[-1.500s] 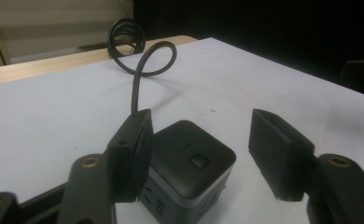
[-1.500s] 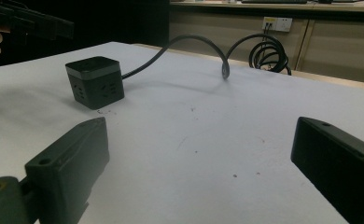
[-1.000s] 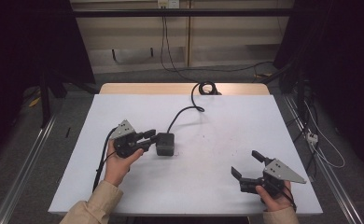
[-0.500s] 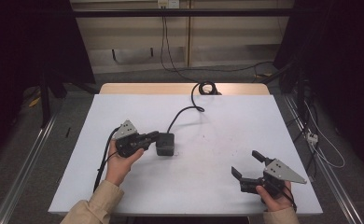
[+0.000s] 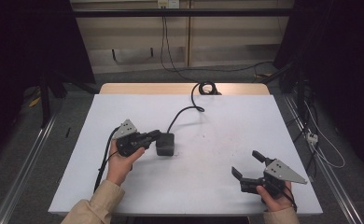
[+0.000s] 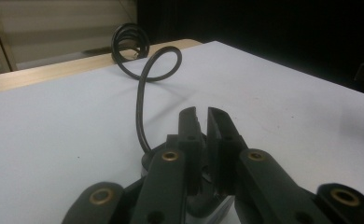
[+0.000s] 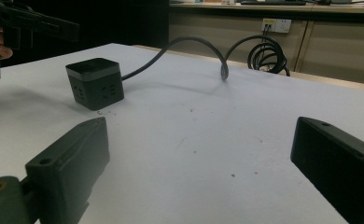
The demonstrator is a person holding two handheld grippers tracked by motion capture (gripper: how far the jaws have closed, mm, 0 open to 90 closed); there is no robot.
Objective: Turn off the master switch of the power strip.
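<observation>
- The left hand-held gripper sits at the left edge of the black cube-shaped power block, near the middle of the white worktop. Its jaws have just been closing and now stand nearly together, with only a thin slit between them in the left gripper view.
- From that view the fingertips ride above the block, which lies low beneath them. I see nothing caught between the jaws, so it looks clenched on air, not gripping the block.
- If the aim is to press or nudge the block, I'd keep the closed tips square on its top or side face and push slowly, since a light cube will likely skid or twist.
- The block's cable runs off its far side, loops once and ends in a coil at the back edge. Dragging against that stiff lead could swing the block round, so move along the cable's line.
- The right hand-held gripper rests near the front right corner, well apart, jaws spread wide and empty. It could come over to steady the block.
</observation>
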